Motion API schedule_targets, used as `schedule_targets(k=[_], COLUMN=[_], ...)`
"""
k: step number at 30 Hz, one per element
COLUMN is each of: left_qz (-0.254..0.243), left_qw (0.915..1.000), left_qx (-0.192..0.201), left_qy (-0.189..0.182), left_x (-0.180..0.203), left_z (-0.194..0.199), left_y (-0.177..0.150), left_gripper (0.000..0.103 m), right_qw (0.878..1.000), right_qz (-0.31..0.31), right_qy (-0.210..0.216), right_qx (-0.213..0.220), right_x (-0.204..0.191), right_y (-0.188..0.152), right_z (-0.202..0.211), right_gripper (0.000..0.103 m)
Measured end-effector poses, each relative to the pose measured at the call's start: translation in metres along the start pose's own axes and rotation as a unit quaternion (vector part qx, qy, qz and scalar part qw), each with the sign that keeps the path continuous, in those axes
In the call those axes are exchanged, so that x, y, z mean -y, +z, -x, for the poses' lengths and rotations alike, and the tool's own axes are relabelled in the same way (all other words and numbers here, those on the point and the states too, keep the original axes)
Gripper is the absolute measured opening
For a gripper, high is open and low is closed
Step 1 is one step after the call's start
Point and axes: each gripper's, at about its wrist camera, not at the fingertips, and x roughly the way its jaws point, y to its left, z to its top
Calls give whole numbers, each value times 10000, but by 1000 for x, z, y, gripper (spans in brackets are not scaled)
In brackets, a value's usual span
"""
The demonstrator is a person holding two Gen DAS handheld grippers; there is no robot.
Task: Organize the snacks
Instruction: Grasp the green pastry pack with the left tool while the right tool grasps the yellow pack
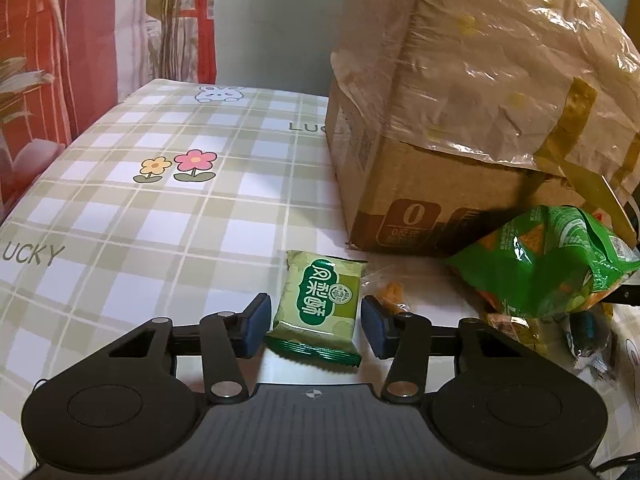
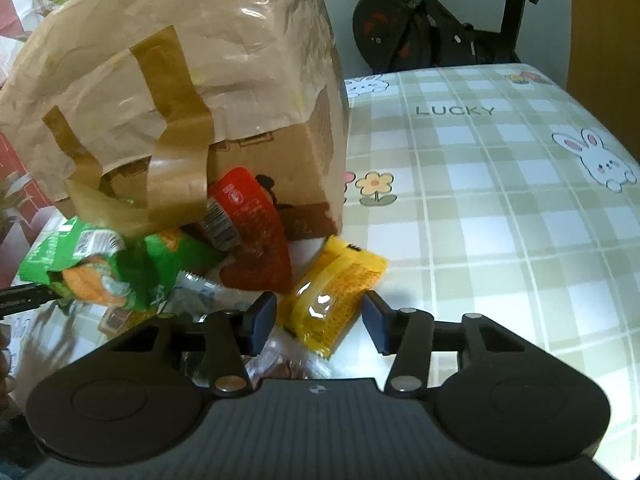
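In the left wrist view my left gripper (image 1: 316,322) is open, its blue pads on either side of a small pale green snack packet (image 1: 318,304) lying on the checked tablecloth, not touching it. A big green chip bag (image 1: 548,264) lies to the right. In the right wrist view my right gripper (image 2: 320,316) is open around a yellow snack packet (image 2: 332,292), pads apart from it. A red snack bag (image 2: 250,232) and the green chip bag (image 2: 100,268) lie to its left, in front of a cardboard box (image 2: 308,184) lined with a brown plastic bag.
The cardboard box (image 1: 400,192) with its brown plastic liner (image 1: 500,60) stands on the table (image 1: 160,200) close behind the snacks. Small wrapped snacks (image 1: 588,336) lie at the right. An exercise bike (image 2: 420,28) stands behind the table (image 2: 500,200).
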Motion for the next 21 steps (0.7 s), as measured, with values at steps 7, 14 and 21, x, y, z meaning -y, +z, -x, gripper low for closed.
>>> schedule_targets(k=[7, 14, 21], left_qz=[2, -108, -219], left_qw=[10000, 9998, 9993], left_qx=[51, 46, 71], left_qy=[70, 129, 288], left_x=[2, 4, 9], left_z=[1, -2, -10], left_y=[-1, 1, 7], left_gripper=[52, 53, 53], right_qw=[9986, 9936, 9922], right_qz=[361, 882, 1001], right_qy=[-348, -663, -682], right_qx=[180, 250, 304], right_x=[-5, -19, -18], right_y=[9, -1, -5], right_z=[-15, -17, -19], right_gripper=[44, 44, 42])
